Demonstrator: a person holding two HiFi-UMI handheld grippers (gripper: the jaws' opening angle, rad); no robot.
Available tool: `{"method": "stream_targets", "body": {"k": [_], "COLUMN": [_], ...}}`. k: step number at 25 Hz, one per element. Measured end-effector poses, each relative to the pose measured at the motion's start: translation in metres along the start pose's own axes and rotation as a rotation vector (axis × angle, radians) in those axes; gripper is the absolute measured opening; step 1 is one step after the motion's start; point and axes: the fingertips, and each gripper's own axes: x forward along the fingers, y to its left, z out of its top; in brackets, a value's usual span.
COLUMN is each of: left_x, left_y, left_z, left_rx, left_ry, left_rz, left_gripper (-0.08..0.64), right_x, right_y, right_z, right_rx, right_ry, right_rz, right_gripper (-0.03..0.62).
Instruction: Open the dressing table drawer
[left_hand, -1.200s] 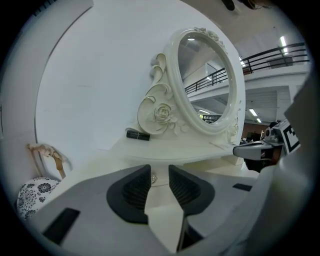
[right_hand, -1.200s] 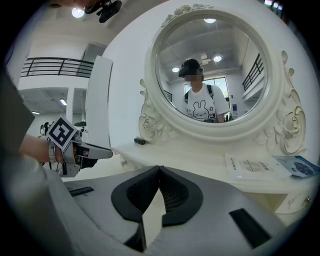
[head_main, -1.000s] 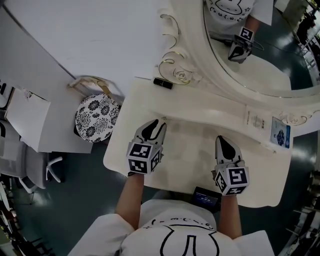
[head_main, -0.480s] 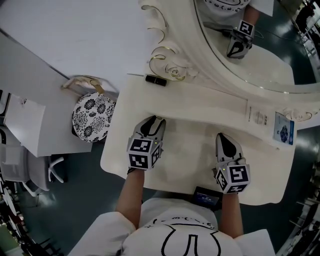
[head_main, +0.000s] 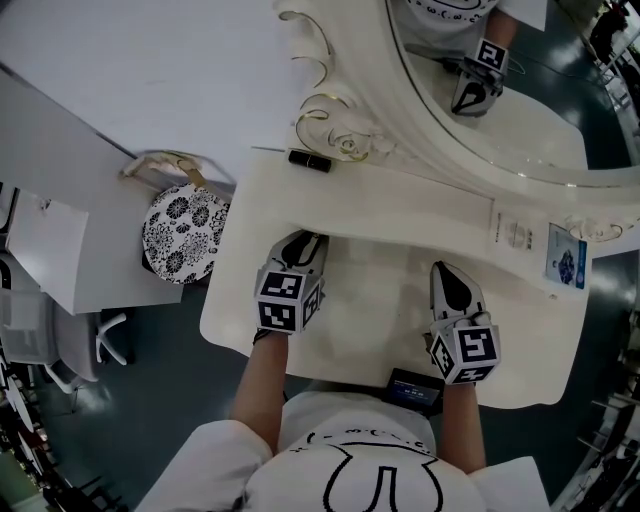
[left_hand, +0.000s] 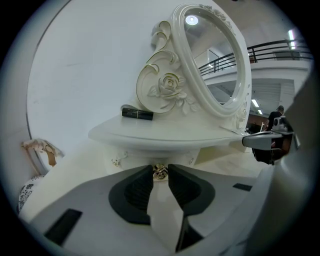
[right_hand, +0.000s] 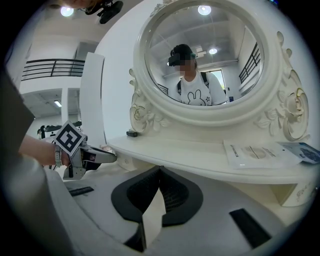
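**Left claw on the drawer knob**

The left claw stands at a narrow gap, its two jaws pressed to either side of the small gold knob of the drawer. The drawer's front sits tucked under the raised shelf at the back of the bench, at 12 o'clock from the claw.

Over at 3 o'clock the right claw is pinched tip to tip with nothing in it, low over the bench top.

Farther out at 12 o'clock a black tube lies on the shelf, just beside the carved scroll of the oval mirror. Toward 2 o'clock, leaflets lie flat on that shelf. Off the bench at 9 o'clock stands a floral-patterned stool.
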Motion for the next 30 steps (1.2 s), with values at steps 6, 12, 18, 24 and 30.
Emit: {"method": "stream_targets", "body": {"k": [6,12,18,24,30], "left_x": [0.0,-0.003,-0.01,-0.015,-0.019], "left_y": [0.0,0.0,-0.003,-0.003,-0.004], "left_z": [0.0,-0.002,-0.006,-0.009,-0.011], "left_rx": [-0.004,-0.011,-0.013,-0.017,-0.02], "left_ry": [0.0,0.007,0.008,0.011,0.011], "left_rz": [-0.009,-0.015,-0.019,-0.02,-0.023], "left_gripper": [0.121,0.121,0.121,0.121,0.121], "right_x": [-0.004,-0.012,-0.019,-0.024,-0.029], "right_y": [0.007,0.013,0.018,0.025,0.027], "right_z": [0.0,0.001,0.0,0.001,-0.001], "right_rx": [0.003,0.009,0.015,0.013,0.015], "right_ry": [-0.007,-0.021,-0.031,-0.039,-0.039], "right_rz": [0.003,0.0,-0.003,-0.003,-0.011], "right_gripper": [0.029,0.029,0.029,0.029,0.029]}}
